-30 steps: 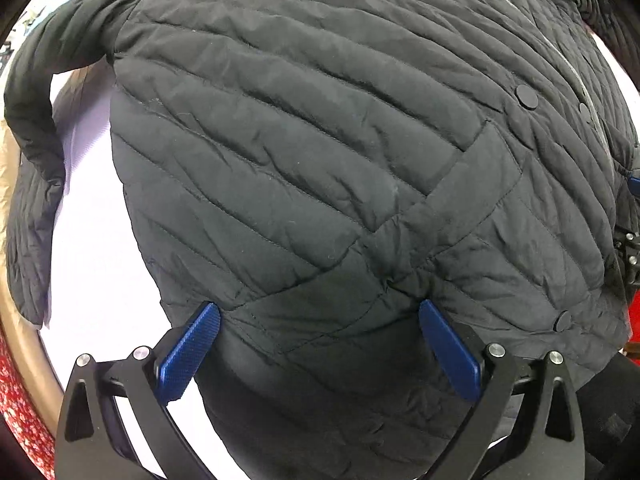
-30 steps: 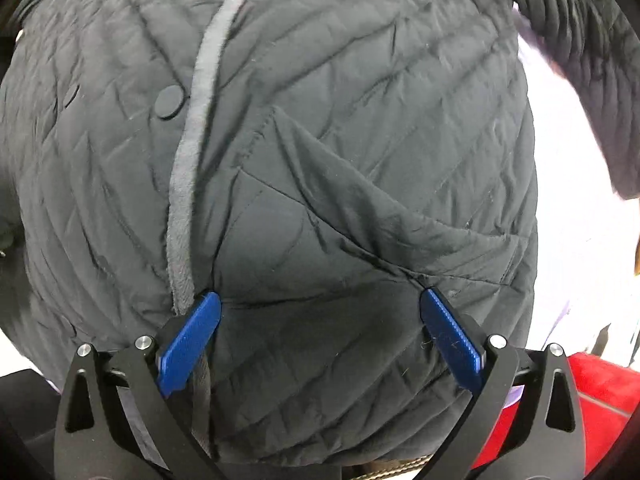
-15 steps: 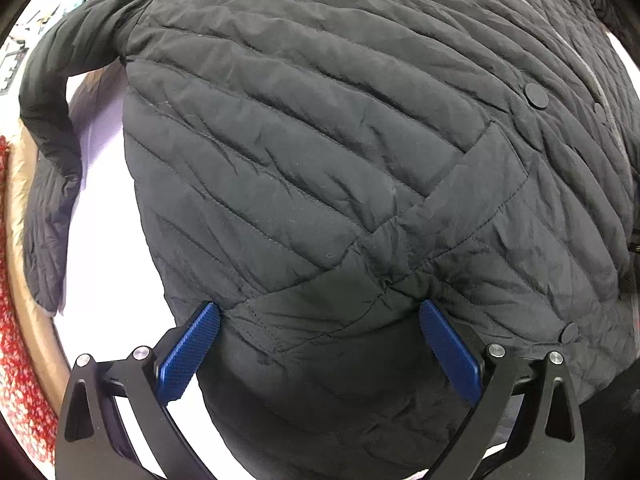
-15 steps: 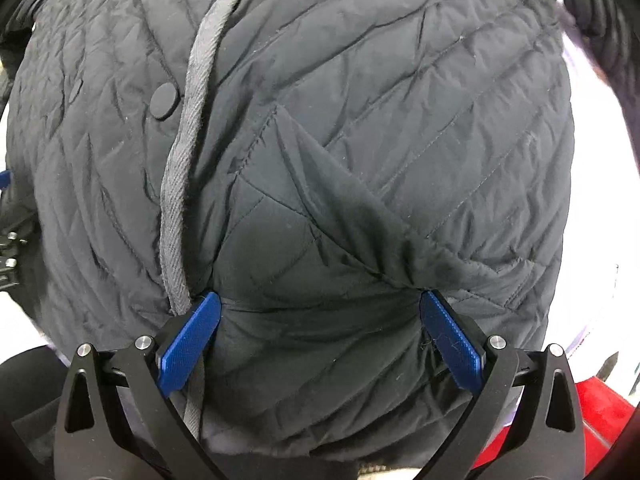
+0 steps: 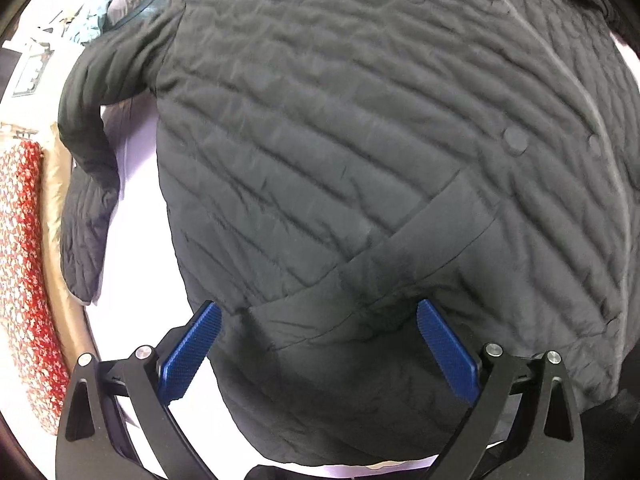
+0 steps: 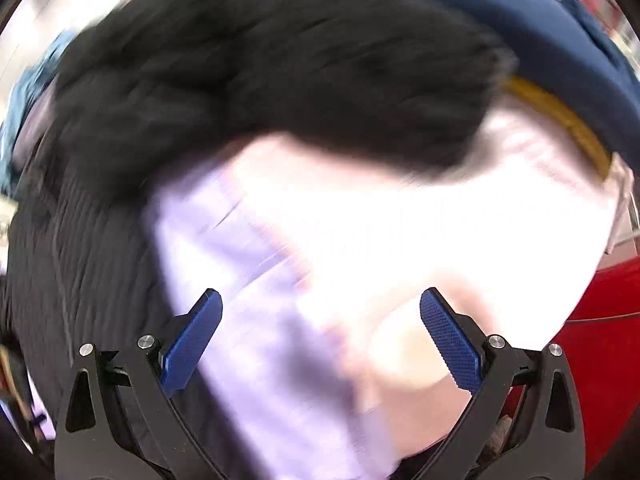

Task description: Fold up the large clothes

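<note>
A black quilted jacket [image 5: 340, 160] lies spread front-up on a pale lilac sheet [image 5: 132, 264], its sleeve [image 5: 86, 168] bent down the left side. My left gripper [image 5: 316, 340] is open and empty, just above the jacket's lower hem near the pocket flap. In the blurred right wrist view my right gripper [image 6: 320, 328] is open and empty over the bare sheet [image 6: 360, 240], with the jacket's other sleeve [image 6: 280, 80] arching across the top and the jacket body [image 6: 80, 260] at the left.
A red flowered cloth [image 5: 24, 280] and a tan edge [image 5: 56, 240] run along the left. A blue fabric [image 6: 560, 40] with a yellow rim lies far right, a red object [image 6: 600, 340] at lower right.
My right gripper has swung quickly right, off the jacket's front to over the bare sheet near the sleeve. My left gripper has drawn back slightly; more of the sleeve shows.
</note>
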